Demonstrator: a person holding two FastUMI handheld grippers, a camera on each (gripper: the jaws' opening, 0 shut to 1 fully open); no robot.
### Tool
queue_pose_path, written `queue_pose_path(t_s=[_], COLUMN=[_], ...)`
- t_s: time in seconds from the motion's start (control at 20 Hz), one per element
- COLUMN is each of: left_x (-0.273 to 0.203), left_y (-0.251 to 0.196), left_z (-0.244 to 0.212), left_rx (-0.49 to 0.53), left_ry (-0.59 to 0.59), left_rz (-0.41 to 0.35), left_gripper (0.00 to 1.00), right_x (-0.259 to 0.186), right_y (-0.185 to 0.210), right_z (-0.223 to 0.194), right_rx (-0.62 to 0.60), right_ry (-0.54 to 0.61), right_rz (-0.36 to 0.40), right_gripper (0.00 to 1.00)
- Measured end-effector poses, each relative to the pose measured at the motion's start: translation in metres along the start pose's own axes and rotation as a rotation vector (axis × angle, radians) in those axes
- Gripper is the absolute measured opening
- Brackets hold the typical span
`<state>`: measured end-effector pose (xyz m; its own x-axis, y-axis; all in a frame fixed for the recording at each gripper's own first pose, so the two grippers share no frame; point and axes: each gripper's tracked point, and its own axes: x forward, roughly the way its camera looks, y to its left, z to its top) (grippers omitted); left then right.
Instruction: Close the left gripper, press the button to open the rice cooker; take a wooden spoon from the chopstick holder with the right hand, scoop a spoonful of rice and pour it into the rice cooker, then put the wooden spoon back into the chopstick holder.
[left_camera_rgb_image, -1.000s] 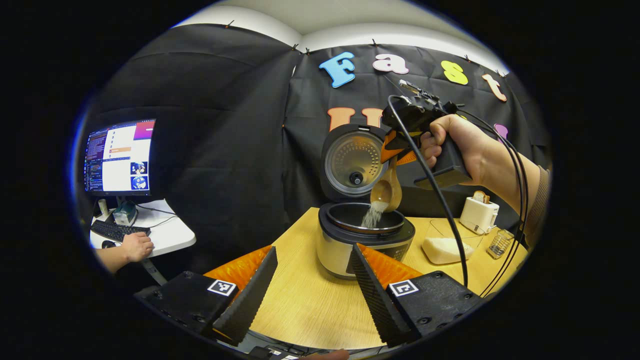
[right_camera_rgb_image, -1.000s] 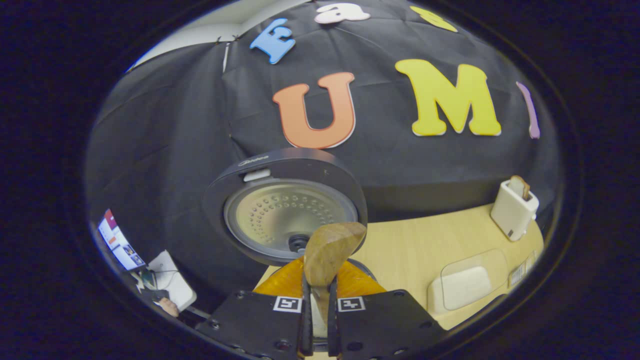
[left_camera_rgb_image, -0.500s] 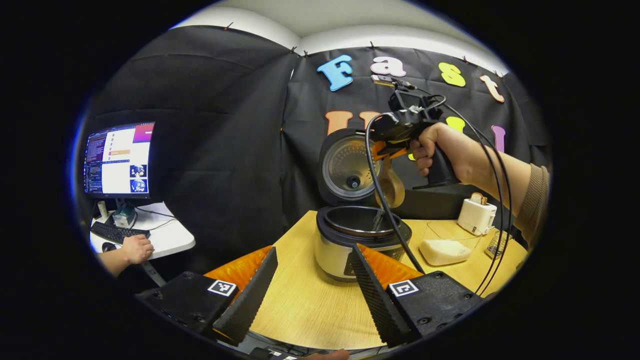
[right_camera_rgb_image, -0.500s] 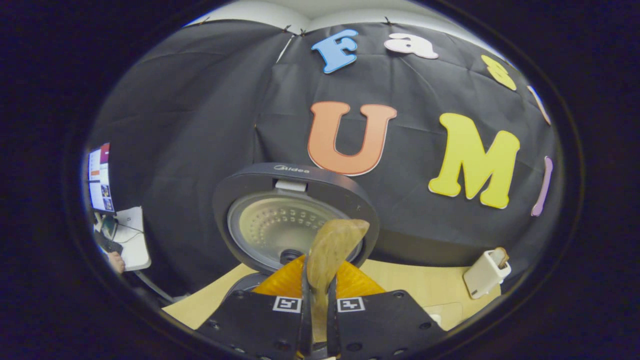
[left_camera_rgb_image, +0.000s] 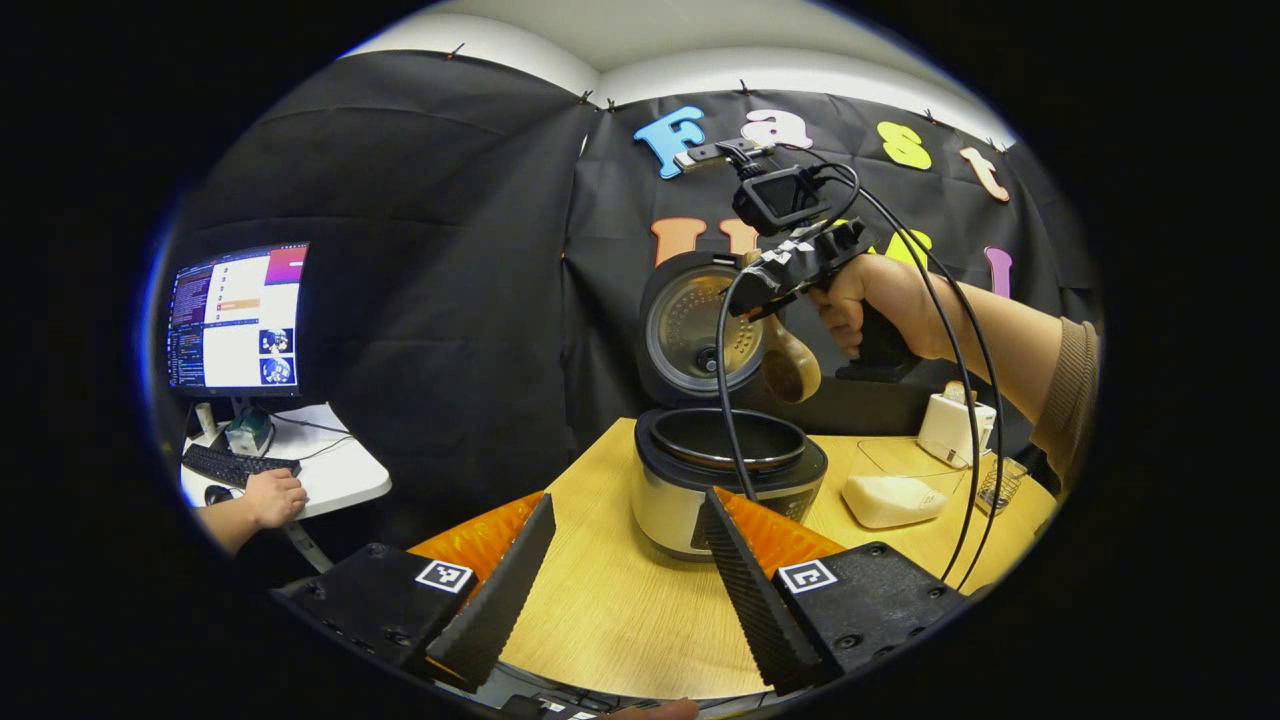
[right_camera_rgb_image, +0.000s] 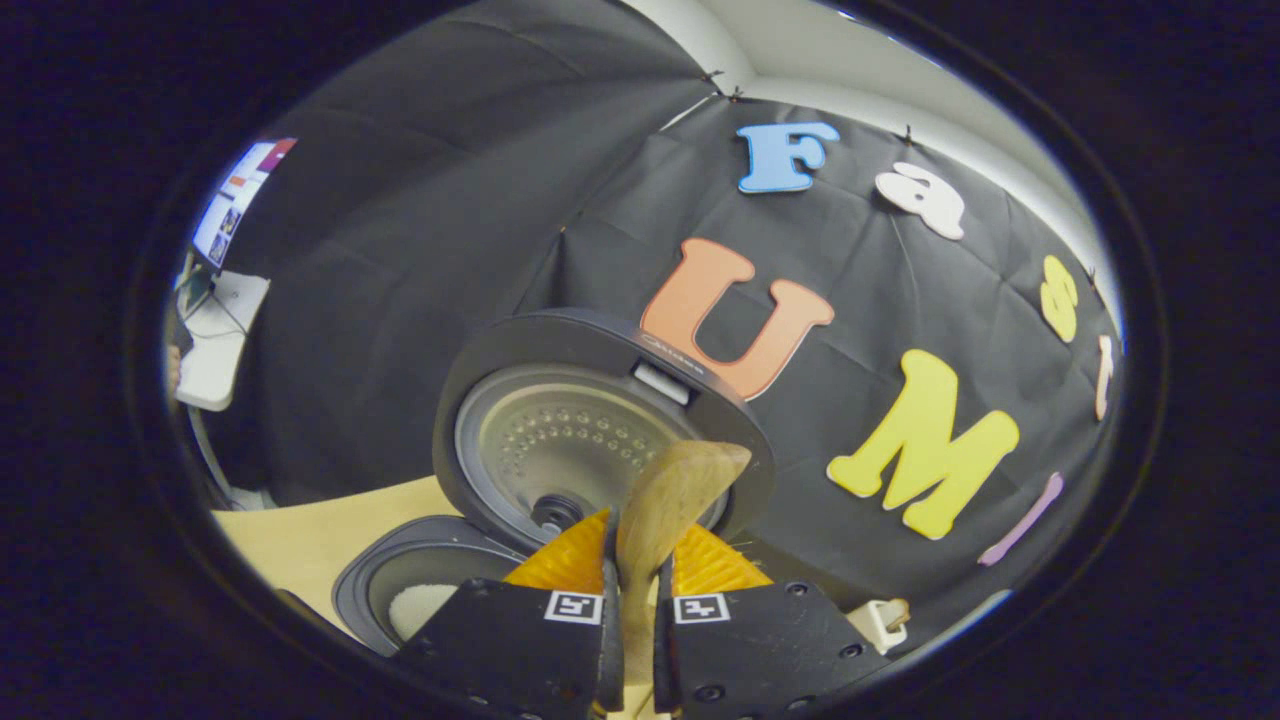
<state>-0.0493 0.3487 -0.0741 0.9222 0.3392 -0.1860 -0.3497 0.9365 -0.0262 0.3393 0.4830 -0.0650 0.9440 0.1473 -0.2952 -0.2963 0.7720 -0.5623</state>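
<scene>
Wooden spoon (right_camera_rgb_image: 665, 500) is clamped by rt hand-held gripper (right_camera_rgb_image: 632, 640) above rice cooker (left_camera_rgb_image: 728, 480), emptied for return; lt hand-held gripper (left_camera_rgb_image: 625, 560) is held wide open, empty.

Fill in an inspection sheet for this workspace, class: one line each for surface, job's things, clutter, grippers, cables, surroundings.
Surface: wooden table, bare in front of the cooker.
Job's things: rice cooker with its lid standing open, some rice in its pot; wooden spoon held in the air above it; clear container of rice to its right; wire chopstick holder near the table's far right edge.
Clutter: white toaster with bread in it.
Grippers: left gripper open, holding nothing; right gripper shut on the spoon's handle.
Cables: black cables hang from the right gripper, one across the cooker's front.
Surroundings: monitor, keyboard and a person's hand at a side desk.
</scene>
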Motion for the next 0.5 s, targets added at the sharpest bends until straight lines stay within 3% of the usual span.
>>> queue_pose_path(t_s=[0.3,0.5], left_x=[-0.001,-0.002], left_y=[0.000,-0.002], left_z=[-0.001,-0.001], left_rx=[0.001,0.009], left_ry=[0.006,0.009], left_rz=[-0.007,-0.019], left_gripper=[0.95,0.95], right_x=[-0.019,-0.036], right_y=[-0.022,-0.069], right_z=[0.005,-0.013], right_rx=[0.030,0.107], right_ry=[-0.053,-0.038], right_rz=[-0.034,-0.060], right_gripper=[0.14,0.11])
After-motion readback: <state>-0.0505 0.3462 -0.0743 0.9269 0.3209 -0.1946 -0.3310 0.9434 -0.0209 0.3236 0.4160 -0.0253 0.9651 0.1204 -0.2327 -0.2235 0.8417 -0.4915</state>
